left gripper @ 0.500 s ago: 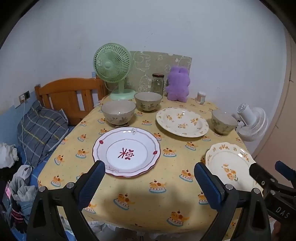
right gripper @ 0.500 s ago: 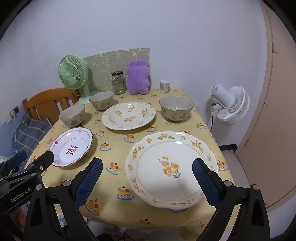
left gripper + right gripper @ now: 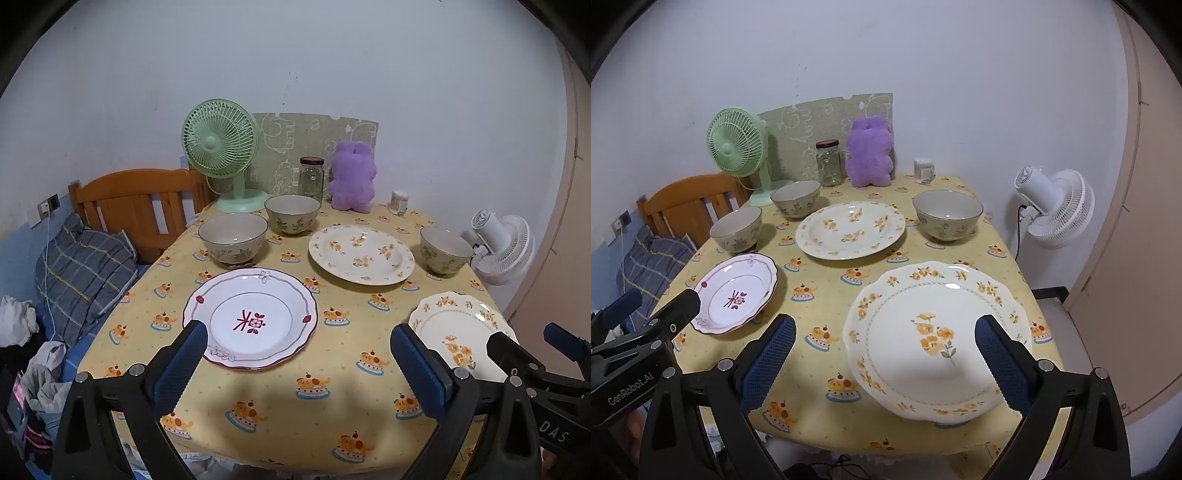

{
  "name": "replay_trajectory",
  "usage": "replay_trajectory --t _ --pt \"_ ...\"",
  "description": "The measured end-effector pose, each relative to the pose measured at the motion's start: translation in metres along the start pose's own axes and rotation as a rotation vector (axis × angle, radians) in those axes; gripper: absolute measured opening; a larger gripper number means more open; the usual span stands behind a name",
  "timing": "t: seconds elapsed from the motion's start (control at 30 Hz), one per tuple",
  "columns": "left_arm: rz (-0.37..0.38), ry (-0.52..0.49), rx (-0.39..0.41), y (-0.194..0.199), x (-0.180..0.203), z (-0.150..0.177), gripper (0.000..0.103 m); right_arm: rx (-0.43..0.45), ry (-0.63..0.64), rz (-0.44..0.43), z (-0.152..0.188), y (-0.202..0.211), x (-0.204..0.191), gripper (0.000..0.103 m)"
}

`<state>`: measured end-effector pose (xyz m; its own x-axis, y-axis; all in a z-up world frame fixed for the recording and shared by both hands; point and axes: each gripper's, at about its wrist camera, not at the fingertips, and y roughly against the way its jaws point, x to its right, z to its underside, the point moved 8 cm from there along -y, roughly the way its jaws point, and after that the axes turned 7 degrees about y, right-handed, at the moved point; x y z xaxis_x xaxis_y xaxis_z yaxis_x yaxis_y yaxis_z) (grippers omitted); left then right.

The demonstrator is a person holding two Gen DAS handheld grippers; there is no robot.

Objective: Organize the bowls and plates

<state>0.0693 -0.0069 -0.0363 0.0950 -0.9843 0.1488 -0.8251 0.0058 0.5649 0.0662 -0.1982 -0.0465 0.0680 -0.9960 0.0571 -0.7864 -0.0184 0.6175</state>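
Note:
On the yellow tablecloth point(image 3: 332, 369) lie three plates and three bowls. A white plate with a red mark point(image 3: 250, 317) point(image 3: 737, 293) is at the front left. A cream plate with orange flowers point(image 3: 938, 338) point(image 3: 458, 332) is at the front right. A deeper flowered plate point(image 3: 361, 254) point(image 3: 850, 229) sits mid-table. Two bowls point(image 3: 233, 237) point(image 3: 292, 214) stand back left, a third bowl point(image 3: 445, 249) point(image 3: 946, 215) back right. My left gripper point(image 3: 299, 365) hovers open near the red-marked plate. My right gripper point(image 3: 886, 356) hovers open over the front flowered plate's near edge. Neither holds anything.
A green fan point(image 3: 221, 147), glass jar point(image 3: 311, 177), purple plush toy point(image 3: 352, 177) and small container point(image 3: 399, 202) line the table's back edge. A white fan point(image 3: 1052, 206) stands right of the table. A wooden bed headboard point(image 3: 136, 203) and pillow point(image 3: 81, 266) are left.

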Motion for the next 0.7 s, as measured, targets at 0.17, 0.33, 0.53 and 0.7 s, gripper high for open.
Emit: replay_trajectory --t 0.17,0.33,0.53,0.7 --pt "-0.007 -0.008 -0.001 -0.001 0.0008 0.0013 0.1 -0.015 -0.001 -0.005 0.0 -0.0026 -0.0019 0.099" --pt "-0.016 -0.015 -0.006 -0.0037 0.0008 -0.0002 0.1 -0.014 0.006 -0.004 -0.0006 -0.0037 -0.0045 0.099" --pt "-0.024 -0.017 -0.01 -0.0058 0.0008 0.0007 0.1 -0.017 0.011 -0.004 0.0 -0.0038 -0.0039 0.099" --pt "-0.024 -0.019 -0.011 -0.0059 0.0004 0.0018 0.1 -0.017 0.011 -0.004 -0.0004 -0.0042 -0.0048 0.099"
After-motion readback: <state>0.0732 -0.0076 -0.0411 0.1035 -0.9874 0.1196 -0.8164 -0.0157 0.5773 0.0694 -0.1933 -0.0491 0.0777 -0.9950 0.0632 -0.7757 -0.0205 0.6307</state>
